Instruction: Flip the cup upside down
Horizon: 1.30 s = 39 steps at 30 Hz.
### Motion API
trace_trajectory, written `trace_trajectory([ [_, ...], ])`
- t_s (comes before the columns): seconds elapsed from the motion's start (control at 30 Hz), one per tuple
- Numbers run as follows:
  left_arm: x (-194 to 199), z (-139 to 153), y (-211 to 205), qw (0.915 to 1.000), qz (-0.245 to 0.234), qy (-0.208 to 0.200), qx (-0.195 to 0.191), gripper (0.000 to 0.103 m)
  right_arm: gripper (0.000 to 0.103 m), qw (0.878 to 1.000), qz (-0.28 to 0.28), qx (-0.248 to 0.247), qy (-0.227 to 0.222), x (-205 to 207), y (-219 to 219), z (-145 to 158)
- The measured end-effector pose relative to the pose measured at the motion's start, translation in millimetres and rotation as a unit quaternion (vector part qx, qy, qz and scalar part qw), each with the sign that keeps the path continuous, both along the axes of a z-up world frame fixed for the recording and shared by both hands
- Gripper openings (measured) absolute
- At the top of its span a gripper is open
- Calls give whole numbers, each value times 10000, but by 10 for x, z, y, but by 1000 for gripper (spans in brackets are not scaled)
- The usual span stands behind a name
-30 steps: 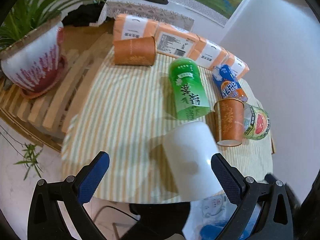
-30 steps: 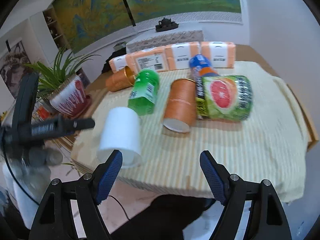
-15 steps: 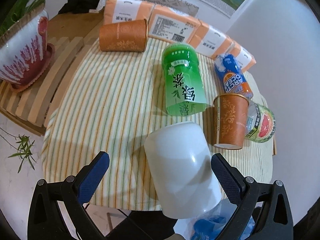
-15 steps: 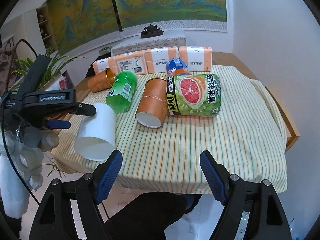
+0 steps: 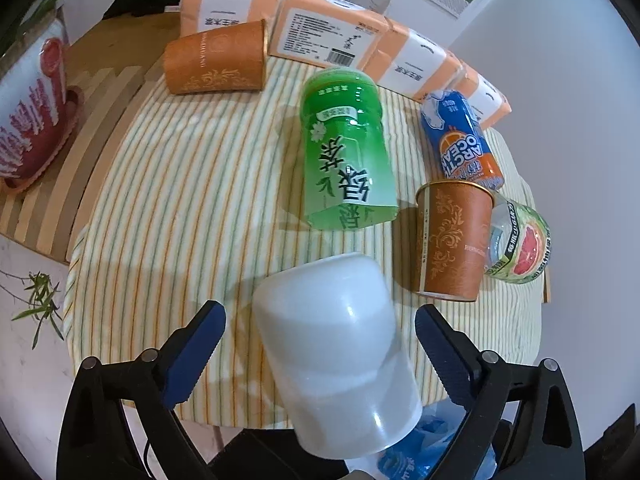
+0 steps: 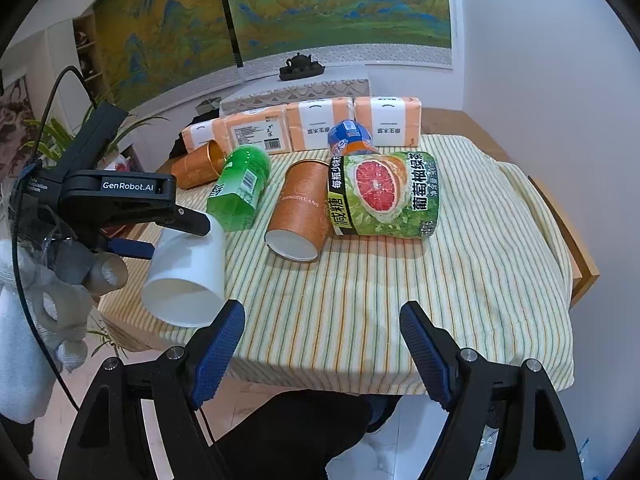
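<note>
In my left wrist view, at the far left of the frame a red-and-white plant pot (image 5: 28,120) stands on a slatted wooden surface; to its right an orange paper cup (image 5: 218,64) lies on its side at the top of the striped cloth (image 5: 168,184) that covers the counter; orange-and-white packs (image 5: 320,32) line the back edge behind it. At mid-frame a green bottle (image 5: 346,156) lies on the cloth; right of it lie a blue-and-orange can (image 5: 460,140), a second orange cup (image 5: 454,240) and a grapefruit-label bottle (image 5: 524,248), these last two touching. Low in the centre the white cup (image 5: 340,352) lies tilted on its side at the near edge of the counter, closed bottom away from me and open mouth toward the lens; my left tool (image 5: 320,356) stands released, its blue pads wide on either side of the cup with a clear gap to each.

In my right wrist view the left tool (image 6: 132,200) shows at the left, reaching over the white cup (image 6: 188,272), whose mouth overhangs the counter edge; the right tool (image 6: 322,348) at the bottom of the frame is spread wide and grasps nothing, hovering before the front edge of the cloth.
</note>
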State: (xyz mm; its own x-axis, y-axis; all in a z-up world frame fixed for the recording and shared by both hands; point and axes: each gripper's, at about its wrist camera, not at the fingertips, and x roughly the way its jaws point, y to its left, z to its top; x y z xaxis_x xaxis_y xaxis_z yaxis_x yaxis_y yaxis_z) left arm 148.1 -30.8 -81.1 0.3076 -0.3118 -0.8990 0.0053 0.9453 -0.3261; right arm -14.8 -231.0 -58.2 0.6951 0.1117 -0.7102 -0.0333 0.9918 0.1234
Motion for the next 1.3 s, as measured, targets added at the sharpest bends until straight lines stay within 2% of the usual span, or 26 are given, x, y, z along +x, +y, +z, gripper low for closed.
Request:
trace_trajectory([
  [0.1,36,-24,-43,10000,-16,40,1,96,77,10000,-9,7,12,13,-20,-20],
  [0.47,66,-146,-156,9997,-146,179,78,82,77,10000,-37,-11,53,40,-49,-50],
  [0.8,67,-112,-256,9985,-469,107,255,82,77,9999,-101,6,30,24,-74,-39],
  [0.93,-4,-48,-276,9981,-538,-104,279,81,77,9999,-136,39,30,12,-87,-34],
  [1.3,-291,327,-220,9884,-606,-1276,552,81,77,9998,-184,84,33,22,-97,-43],
])
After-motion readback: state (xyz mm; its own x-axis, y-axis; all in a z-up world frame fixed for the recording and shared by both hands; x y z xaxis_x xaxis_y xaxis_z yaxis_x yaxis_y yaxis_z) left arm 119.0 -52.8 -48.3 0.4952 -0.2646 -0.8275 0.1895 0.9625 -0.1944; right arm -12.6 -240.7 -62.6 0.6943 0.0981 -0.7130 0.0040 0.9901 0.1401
